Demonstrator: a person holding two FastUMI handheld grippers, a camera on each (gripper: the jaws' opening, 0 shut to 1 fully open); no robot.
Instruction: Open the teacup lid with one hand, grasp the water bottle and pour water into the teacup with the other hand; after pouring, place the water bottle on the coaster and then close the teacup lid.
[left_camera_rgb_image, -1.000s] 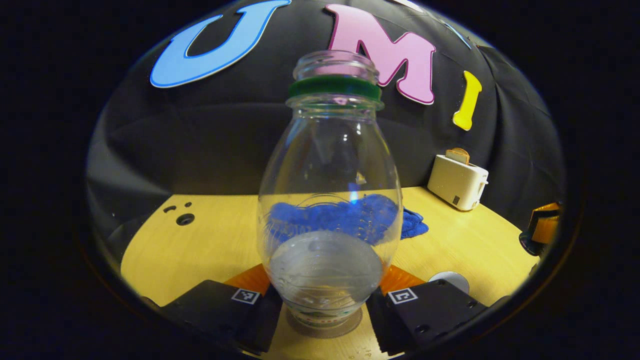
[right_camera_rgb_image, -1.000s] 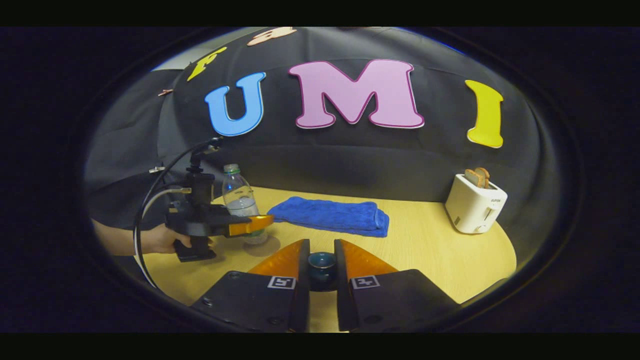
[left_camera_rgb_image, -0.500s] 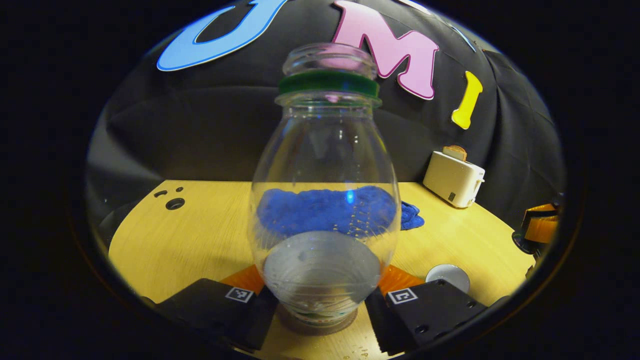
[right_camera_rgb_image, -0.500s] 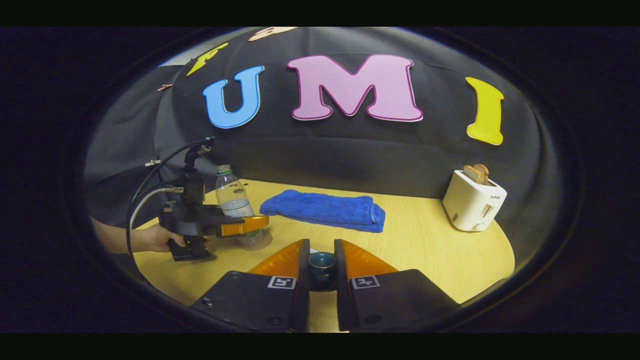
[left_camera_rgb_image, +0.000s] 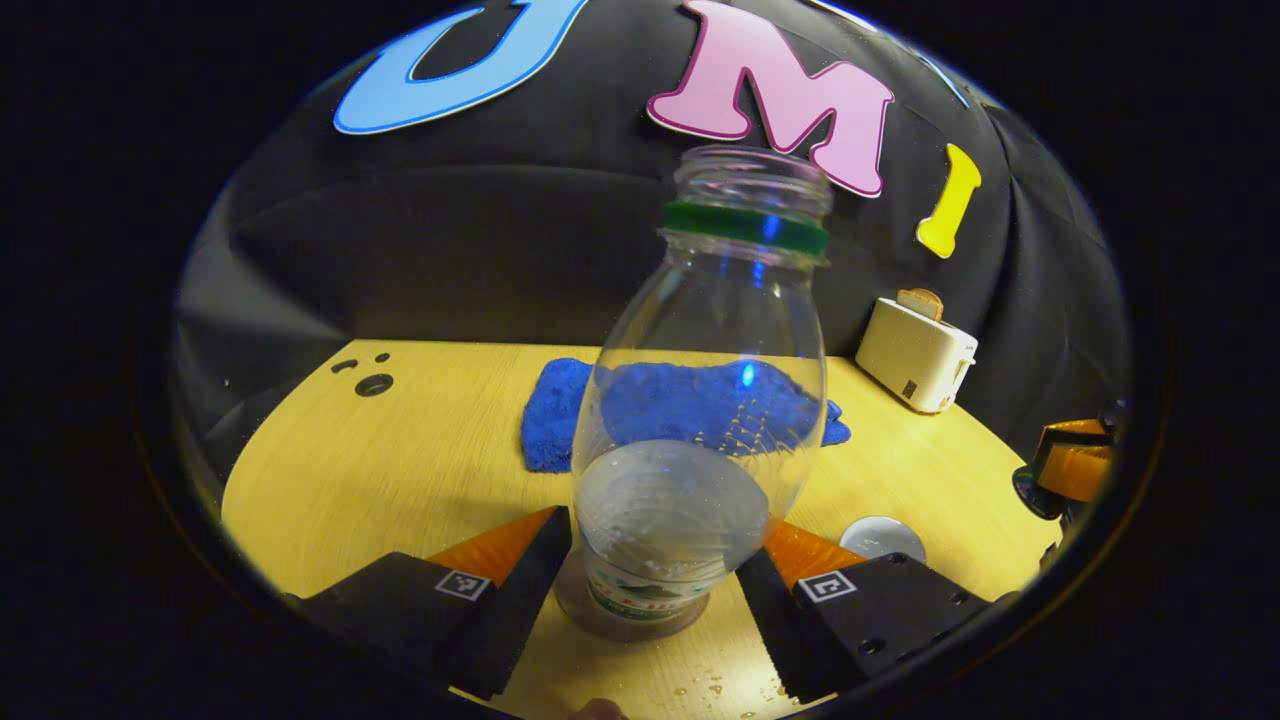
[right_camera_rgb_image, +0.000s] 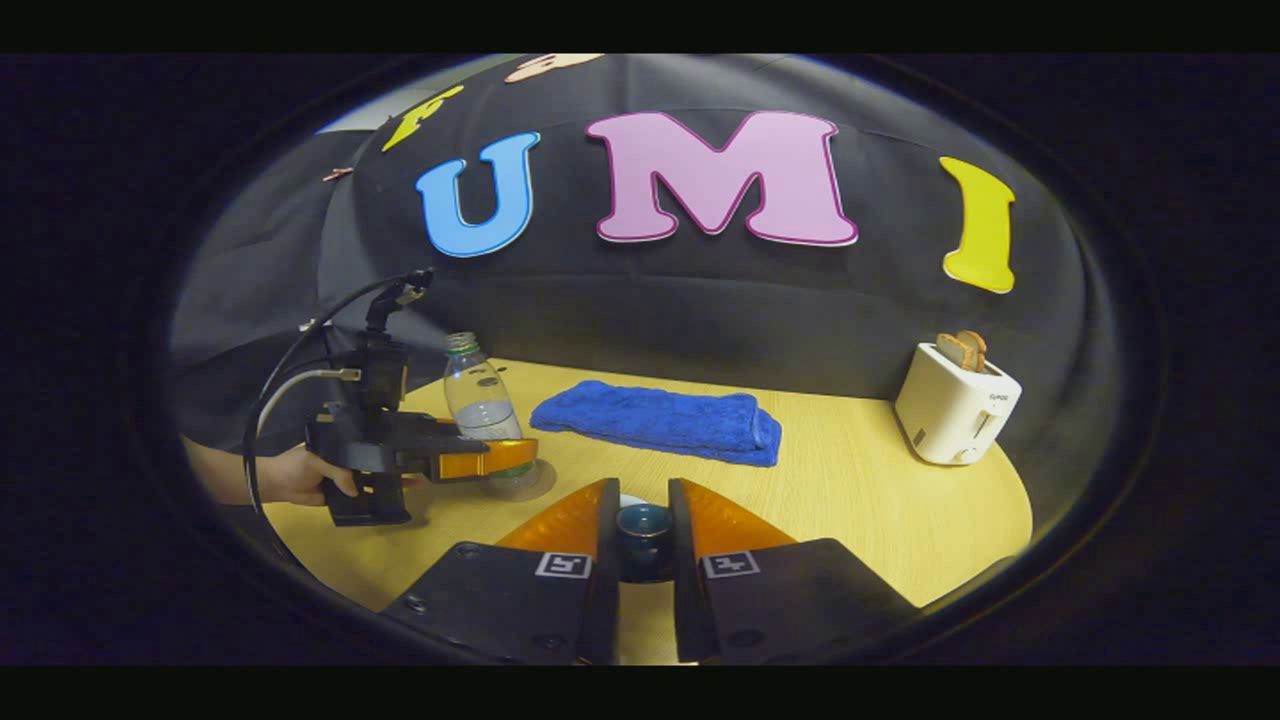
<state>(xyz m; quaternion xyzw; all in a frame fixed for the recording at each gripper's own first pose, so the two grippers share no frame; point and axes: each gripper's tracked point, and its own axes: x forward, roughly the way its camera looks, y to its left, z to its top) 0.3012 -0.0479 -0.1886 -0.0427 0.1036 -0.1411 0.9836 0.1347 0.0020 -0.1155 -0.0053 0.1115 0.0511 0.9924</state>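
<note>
My left fingers (left_camera_rgb_image: 500, 560) stand spread around the water bottle (left_camera_rgb_image: 700, 400) on its coaster (left_camera_rgb_image: 600, 628); right fingers (right_camera_rgb_image: 690, 520) pinch the teacup lid (right_camera_rgb_image: 643, 524).

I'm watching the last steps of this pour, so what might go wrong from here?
1. The left tongs closely flank the uncapped water bottle on the coaster; a crooked pull-back could tip it and spill.
2. Droplets lie on the table beside the coaster, so the surface there may be slippery.
3. The right tongs hold the lid, which mostly hides the teacup in the right gripper view; it could land off-centre.
</note>
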